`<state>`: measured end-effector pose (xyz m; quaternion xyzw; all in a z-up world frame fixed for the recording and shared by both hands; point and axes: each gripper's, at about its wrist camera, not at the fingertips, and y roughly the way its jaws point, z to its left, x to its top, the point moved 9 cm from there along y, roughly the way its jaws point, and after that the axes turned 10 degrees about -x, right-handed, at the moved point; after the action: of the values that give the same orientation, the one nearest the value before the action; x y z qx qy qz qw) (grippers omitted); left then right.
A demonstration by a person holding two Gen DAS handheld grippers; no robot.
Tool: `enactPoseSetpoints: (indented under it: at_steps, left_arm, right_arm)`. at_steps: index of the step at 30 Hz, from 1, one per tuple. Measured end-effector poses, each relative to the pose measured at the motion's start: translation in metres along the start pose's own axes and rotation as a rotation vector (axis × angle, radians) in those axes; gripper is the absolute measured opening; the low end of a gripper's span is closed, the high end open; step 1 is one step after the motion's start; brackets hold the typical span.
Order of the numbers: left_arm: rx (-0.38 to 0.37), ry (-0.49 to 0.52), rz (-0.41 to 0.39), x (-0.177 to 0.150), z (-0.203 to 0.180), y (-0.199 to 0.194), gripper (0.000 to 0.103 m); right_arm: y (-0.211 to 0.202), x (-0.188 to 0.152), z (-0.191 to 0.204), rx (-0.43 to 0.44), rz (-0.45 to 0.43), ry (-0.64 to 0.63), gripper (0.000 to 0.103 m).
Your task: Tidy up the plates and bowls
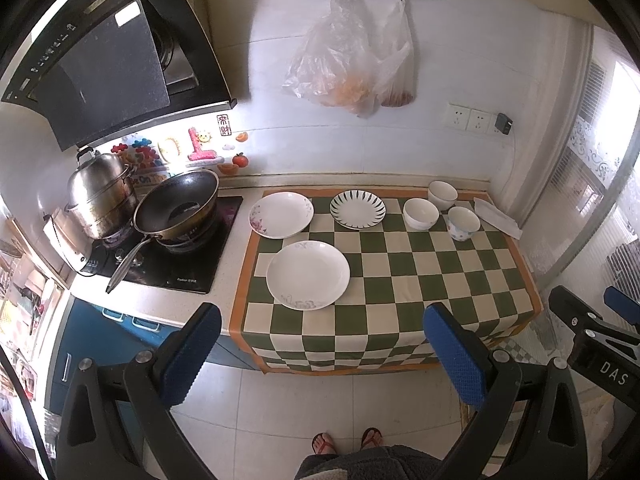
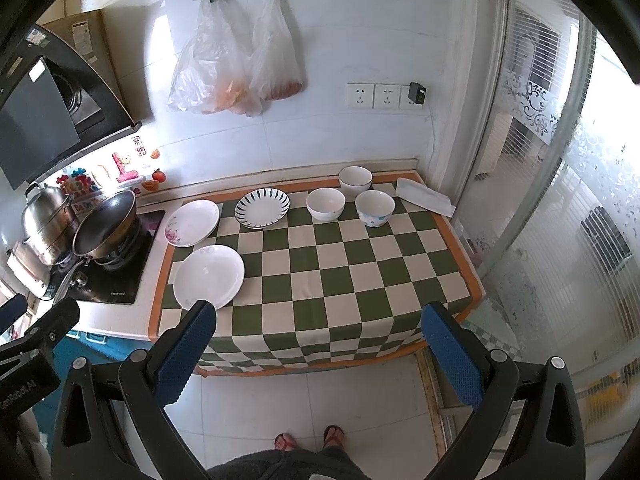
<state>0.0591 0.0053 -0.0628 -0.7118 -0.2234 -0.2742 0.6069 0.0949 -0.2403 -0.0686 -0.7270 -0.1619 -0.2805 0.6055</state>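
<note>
Three plates lie on the green checked cloth [image 1: 420,280]: a large white plate [image 1: 308,275] [image 2: 209,277] nearest me, a floral white plate [image 1: 281,214] [image 2: 192,222] behind it, and a plate with a dark striped rim [image 1: 358,209] [image 2: 262,207]. Three bowls stand at the back right: a plain white bowl [image 1: 420,213] [image 2: 325,203], a dark-rimmed bowl [image 1: 443,195] [image 2: 355,180] and a blue-flowered bowl [image 1: 463,223] [image 2: 375,208]. My left gripper [image 1: 324,350] and right gripper [image 2: 320,350] hang open in front of the counter, holding nothing.
A wok [image 1: 176,210] and a steel steamer pot [image 1: 102,196] sit on the hob at the left under a black hood [image 1: 104,60]. Plastic bags [image 1: 352,60] hang on the wall. A folded white cloth [image 1: 498,212] lies at the back right. A glass door [image 2: 560,200] stands right. The person's sandalled feet [image 1: 346,440] are on the tiled floor.
</note>
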Motion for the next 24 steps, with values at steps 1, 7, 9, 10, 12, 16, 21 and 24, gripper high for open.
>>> enactPoseSetpoints:
  at_steps: [1, 7, 9, 10, 12, 16, 21, 24]
  left_arm:
    - [0.0, 0.0, 0.0, 0.0, 0.0, 0.0, 0.103]
    - [0.003, 0.004, -0.002, 0.001, -0.001, 0.001, 0.103]
    - [0.003, 0.003, -0.003, 0.002, -0.002, 0.0, 0.103]
    - [0.004, 0.002, -0.004, 0.002, -0.002, 0.001, 0.103]
    - [0.005, 0.003, -0.003, 0.003, -0.001, 0.0, 0.103]
    - [0.008, -0.001, -0.006, 0.004, -0.001, -0.001, 0.103]
    - [0.022, -0.028, -0.024, 0.007, 0.005, 0.0, 0.103]
    - [0.061, -0.064, -0.048, 0.011, 0.016, 0.011, 0.103]
  right_arm:
    - [0.0, 0.0, 0.0, 0.0, 0.001, 0.002, 0.103]
    - [0.0, 0.0, -0.001, 0.001, -0.002, 0.001, 0.103]
    - [0.0, 0.0, -0.001, 0.002, -0.001, 0.001, 0.103]
    - [0.0, 0.0, -0.001, 0.001, -0.001, 0.001, 0.103]
    - [0.001, 0.0, -0.001, 0.004, -0.002, 0.001, 0.103]
    - [0.004, 0.003, 0.0, 0.013, -0.001, 0.0, 0.103]
    - [0.009, 0.008, 0.001, 0.032, -0.005, 0.003, 0.103]
    - [0.022, 0.013, -0.001, 0.039, -0.031, 0.01, 0.103]
